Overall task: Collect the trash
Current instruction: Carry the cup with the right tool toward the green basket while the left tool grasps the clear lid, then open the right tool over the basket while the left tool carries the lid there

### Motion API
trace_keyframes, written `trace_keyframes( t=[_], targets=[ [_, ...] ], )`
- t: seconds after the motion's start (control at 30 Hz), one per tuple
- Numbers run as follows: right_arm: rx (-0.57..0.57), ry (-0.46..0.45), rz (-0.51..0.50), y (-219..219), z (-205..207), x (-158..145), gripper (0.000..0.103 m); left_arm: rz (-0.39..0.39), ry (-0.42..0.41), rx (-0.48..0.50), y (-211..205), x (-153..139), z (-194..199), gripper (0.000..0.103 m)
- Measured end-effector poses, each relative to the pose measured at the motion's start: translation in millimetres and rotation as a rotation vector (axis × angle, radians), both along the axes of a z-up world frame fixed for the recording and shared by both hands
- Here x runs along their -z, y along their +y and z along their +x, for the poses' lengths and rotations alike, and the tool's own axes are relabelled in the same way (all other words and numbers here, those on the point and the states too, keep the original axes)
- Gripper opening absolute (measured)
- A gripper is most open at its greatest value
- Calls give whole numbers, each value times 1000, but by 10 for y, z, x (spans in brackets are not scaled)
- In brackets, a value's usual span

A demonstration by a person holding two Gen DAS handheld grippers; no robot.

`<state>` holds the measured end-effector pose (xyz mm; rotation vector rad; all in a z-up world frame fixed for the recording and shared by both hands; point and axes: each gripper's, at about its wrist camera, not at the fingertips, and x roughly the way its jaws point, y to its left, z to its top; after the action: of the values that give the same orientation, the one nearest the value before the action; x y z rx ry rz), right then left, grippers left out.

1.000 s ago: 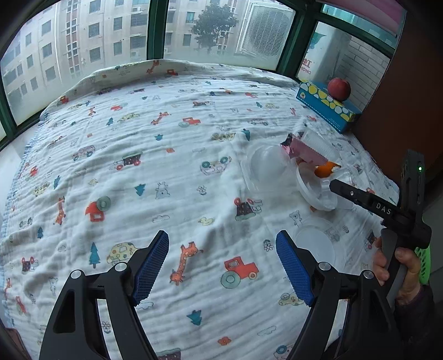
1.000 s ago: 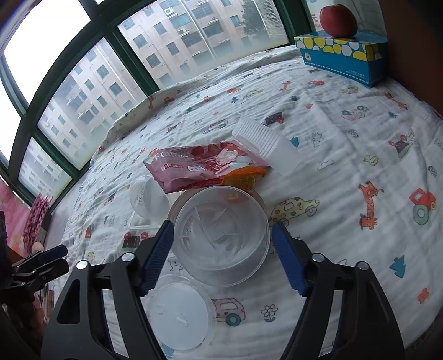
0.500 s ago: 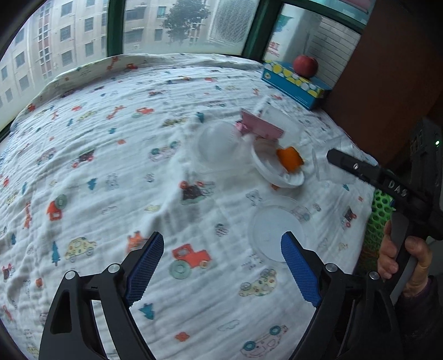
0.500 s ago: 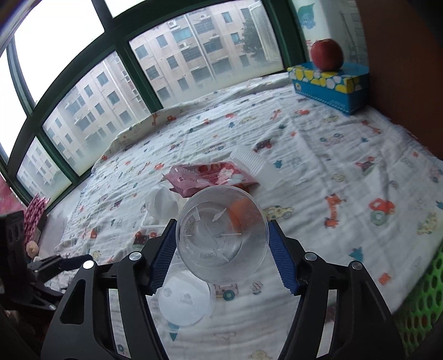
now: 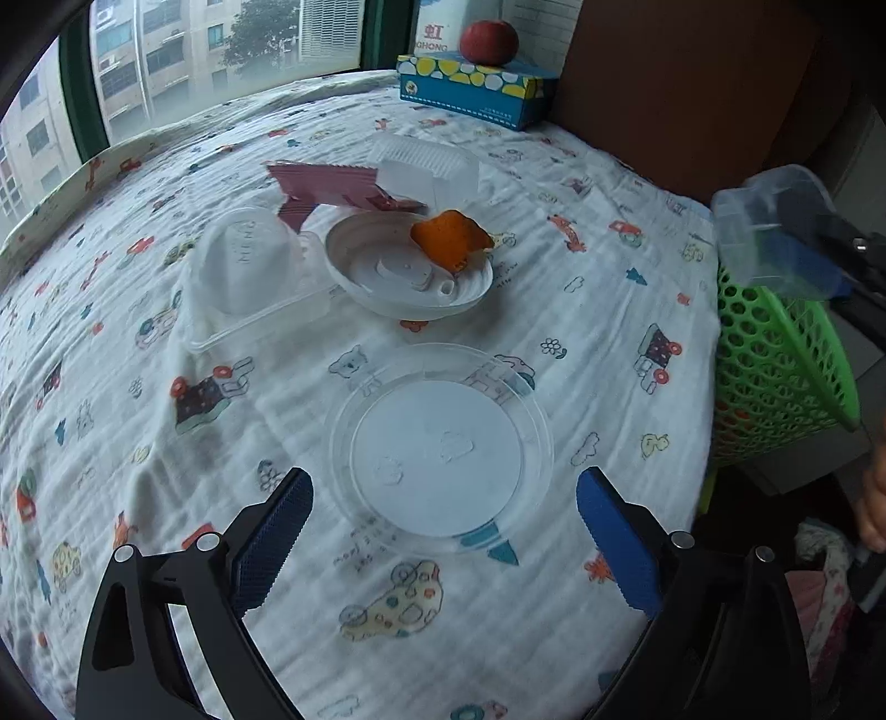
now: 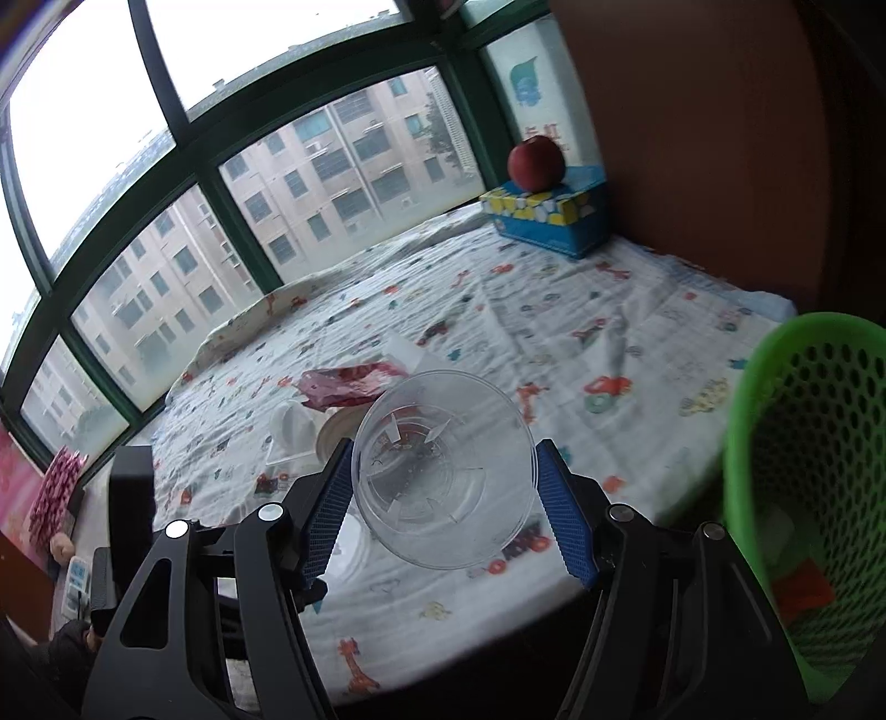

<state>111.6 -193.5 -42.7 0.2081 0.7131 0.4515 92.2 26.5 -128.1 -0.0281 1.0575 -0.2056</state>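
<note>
Cartoon-print sheet (image 5: 554, 221) covers the bed beneath green-framed windows. My right tongs (image 6: 446, 501) are clenched on a clear cup (image 6: 443, 471), lifted off the bed, near the green basket (image 6: 803, 443) that stands at the bed's edge. My left tongs (image 5: 443, 526) have just been opening and hang spread wide over a clear lid (image 5: 437, 443) lying flat on the sheet, pads on either side, not touching it. Beyond the lid sit a white bowl (image 5: 387, 277) holding an orange peel (image 5: 451, 238), a clear tray (image 5: 249, 271) beside it, and a pink wrapper (image 5: 326, 185). An apple (image 5: 489, 40) rests on a blue box (image 5: 470, 94) at the far corner.
</note>
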Motion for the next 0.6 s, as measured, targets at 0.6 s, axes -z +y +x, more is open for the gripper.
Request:
trace_keyframes(
  t=[0.6],
  targets=[
    [154,-56,-118,-596,-345,-100,65,17,25,-28,-32,199,189,91]
  ],
)
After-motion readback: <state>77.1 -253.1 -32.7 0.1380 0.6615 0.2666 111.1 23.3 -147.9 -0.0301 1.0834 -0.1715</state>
